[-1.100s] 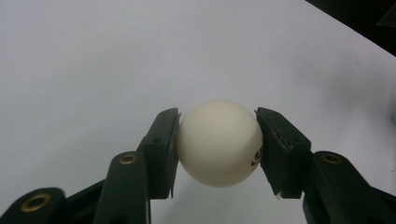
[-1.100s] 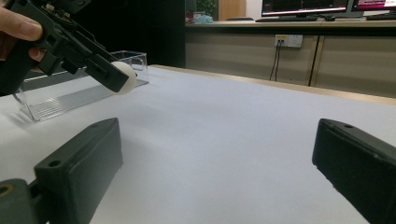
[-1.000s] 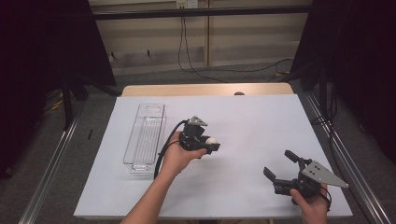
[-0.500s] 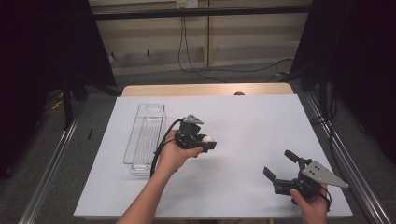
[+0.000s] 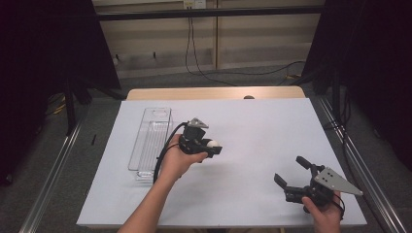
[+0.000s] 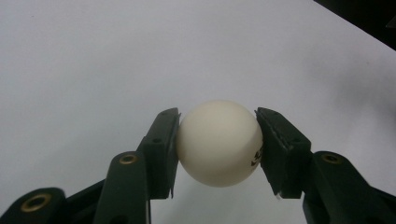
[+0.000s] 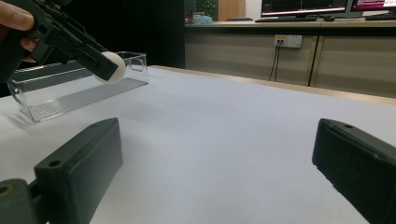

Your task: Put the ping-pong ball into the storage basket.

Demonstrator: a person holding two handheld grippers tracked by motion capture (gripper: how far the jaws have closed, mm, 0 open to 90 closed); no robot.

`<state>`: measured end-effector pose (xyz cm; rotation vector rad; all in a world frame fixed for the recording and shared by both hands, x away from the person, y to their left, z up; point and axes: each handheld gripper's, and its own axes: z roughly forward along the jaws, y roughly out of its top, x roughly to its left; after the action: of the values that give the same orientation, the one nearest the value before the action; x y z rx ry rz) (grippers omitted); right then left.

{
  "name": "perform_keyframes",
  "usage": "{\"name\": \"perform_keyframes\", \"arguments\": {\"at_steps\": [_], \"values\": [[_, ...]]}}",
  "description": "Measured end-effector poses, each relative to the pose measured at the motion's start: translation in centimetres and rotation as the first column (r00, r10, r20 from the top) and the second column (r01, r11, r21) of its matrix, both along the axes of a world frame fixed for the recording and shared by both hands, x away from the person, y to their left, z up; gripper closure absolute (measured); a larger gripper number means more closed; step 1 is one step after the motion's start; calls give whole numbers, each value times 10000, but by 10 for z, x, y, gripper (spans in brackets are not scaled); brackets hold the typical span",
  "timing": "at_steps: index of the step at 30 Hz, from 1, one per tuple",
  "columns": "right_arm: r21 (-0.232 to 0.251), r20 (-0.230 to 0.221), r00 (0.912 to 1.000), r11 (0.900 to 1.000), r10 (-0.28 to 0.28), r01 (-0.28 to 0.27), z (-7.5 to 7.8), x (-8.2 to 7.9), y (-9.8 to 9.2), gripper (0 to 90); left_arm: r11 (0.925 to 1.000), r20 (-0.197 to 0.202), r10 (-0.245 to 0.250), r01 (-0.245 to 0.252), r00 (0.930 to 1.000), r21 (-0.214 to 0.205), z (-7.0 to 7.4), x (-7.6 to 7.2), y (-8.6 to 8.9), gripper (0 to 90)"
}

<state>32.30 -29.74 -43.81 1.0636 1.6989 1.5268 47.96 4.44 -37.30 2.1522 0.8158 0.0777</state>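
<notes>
Ball's in the pinch, tray's right there on the left.

Going left to right: the clear plastic tray point(image 5: 150, 141), long and narrow with a ribbed floor, sits on the matte white table cover point(image 5: 252, 121). Just beside it the left gripper point(image 5: 210, 147) is clamped on a smooth cream ping-pong ball point(image 6: 219, 142), carried in the air above the sheet, with a bit of black print showing near one jaw. My guess is it's the carry step, so next comes lining up over that slim tray and letting go gently. Far right, the right gripper point(image 5: 291, 175) hangs with jaws wide apart, holding nothing.
</notes>
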Motion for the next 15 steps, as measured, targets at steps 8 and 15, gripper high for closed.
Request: {"name": "perform_keyframes", "arguments": {"at_steps": [8,15], "values": [[-26,22,10000,10000,13,-13,0,0,0,14,10000,-11,-12,12,10000,58,2,1,6,512],[13,15,10000,10000,-17,17,0,0,0,14,10000,36,7,-8,10000,49,4,2,9,512]]}}
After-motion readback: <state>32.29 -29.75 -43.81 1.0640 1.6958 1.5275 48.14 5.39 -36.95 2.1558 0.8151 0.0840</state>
